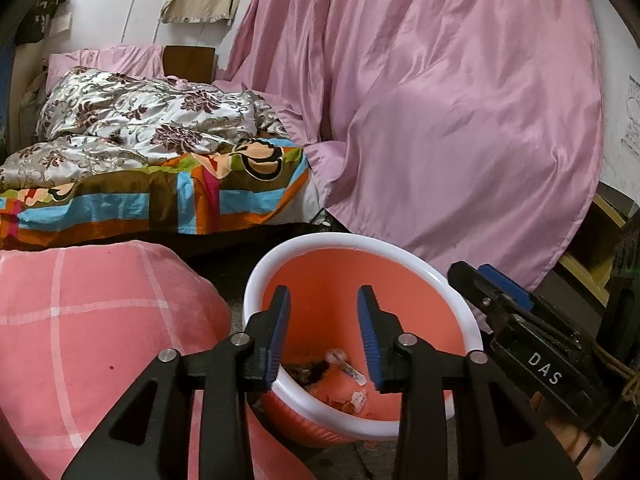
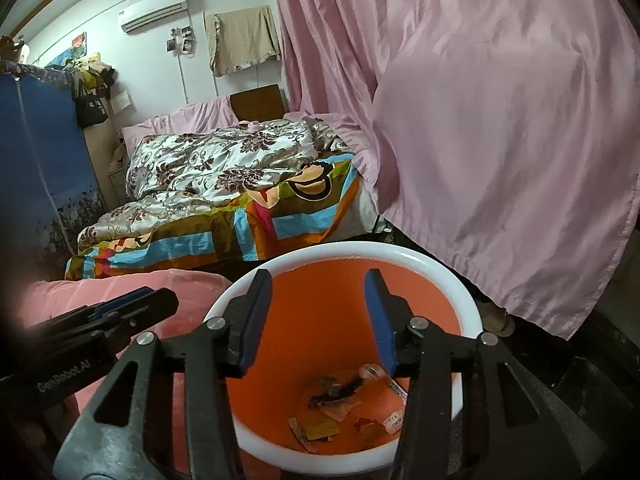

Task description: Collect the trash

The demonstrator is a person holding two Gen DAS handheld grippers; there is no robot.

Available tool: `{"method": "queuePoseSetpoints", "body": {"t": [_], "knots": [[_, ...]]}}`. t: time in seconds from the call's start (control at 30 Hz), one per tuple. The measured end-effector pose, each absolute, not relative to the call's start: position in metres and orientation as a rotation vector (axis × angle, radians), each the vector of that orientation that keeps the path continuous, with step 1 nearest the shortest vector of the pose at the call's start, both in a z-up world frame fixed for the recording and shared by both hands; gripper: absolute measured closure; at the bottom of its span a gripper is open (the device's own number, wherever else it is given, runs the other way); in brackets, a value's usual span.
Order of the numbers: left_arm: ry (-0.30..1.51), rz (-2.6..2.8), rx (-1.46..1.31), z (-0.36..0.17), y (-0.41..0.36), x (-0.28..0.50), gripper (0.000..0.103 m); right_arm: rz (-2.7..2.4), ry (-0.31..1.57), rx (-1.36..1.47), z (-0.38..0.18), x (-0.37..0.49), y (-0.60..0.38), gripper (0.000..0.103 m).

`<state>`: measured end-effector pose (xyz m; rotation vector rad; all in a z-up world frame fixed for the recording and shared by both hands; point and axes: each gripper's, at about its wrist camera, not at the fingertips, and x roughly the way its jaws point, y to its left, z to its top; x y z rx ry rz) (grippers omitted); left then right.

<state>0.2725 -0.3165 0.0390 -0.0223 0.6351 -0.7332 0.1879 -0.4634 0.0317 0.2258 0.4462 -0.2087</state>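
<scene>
- Left claw (image 1: pixel 324 334): jaws spread wide, nothing between them, poised over the orange bin (image 1: pixel 400 252).
- Right claw (image 2: pixel 318 318): jaws likewise wide and empty, over the same bin (image 2: pixel 436 272).
- Trash (image 2: pixel 340 404): scraps and wrappers on the bin floor, toward 6 o'clock of the right claw, apart from its fingers.
- Pink cushion (image 1: pixel 92 320): at 9 o'clock of the bin.

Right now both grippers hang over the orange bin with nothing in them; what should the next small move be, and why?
Probably draw both grippers back from the bin and look for more litter. The left gripper and right gripper are open and empty above its rim, and the scraps already lie at the bottom, so nothing is left to drop. No loose trash shows outside the bin in either view.
</scene>
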Motion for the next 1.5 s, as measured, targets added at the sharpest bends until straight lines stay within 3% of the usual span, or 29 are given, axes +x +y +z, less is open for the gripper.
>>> {"method": "queuePoseSetpoints", "body": {"t": [0.23,0.3,0.37,0.47,0.7,0.73,0.8,1.03,1.1,1.5], "knots": [[0.612,-0.697,-0.023,0.042,-0.307,0.275,0.068,-0.225,0.424,0.234,0.034,0.185,-0.465,0.041],[0.606,-0.686,-0.023,0.043,-0.305,0.275,0.062,-0.228,0.421,0.235,0.034,0.185,-0.465,0.038],[0.594,-0.673,-0.033,0.045,-0.300,0.275,0.055,-0.230,0.417,0.235,0.034,0.186,-0.465,0.030],[0.582,-0.669,-0.046,0.048,-0.293,0.275,0.053,-0.228,0.409,0.241,0.035,0.185,-0.463,0.018],[0.546,-0.627,-0.047,0.054,-0.276,0.275,0.037,-0.233,0.385,0.249,0.038,0.183,-0.459,0.001],[0.540,-0.616,-0.053,0.054,-0.273,0.275,0.034,-0.234,0.379,0.253,0.038,0.183,-0.458,0.000],[0.522,-0.592,-0.069,0.056,-0.265,0.273,0.018,-0.228,0.356,0.267,0.041,0.181,-0.457,0.000],[0.460,-0.528,-0.082,0.066,-0.244,0.267,0.012,-0.210,0.297,0.267,0.049,0.174,-0.450,0.000],[0.442,-0.514,-0.083,0.068,-0.237,0.264,0.005,-0.210,0.285,0.262,0.051,0.173,-0.446,0.000],[0.367,-0.435,-0.107,0.085,-0.183,0.232,0.005,-0.177,0.225,0.193,0.061,0.151,-0.404,0.000]]}}
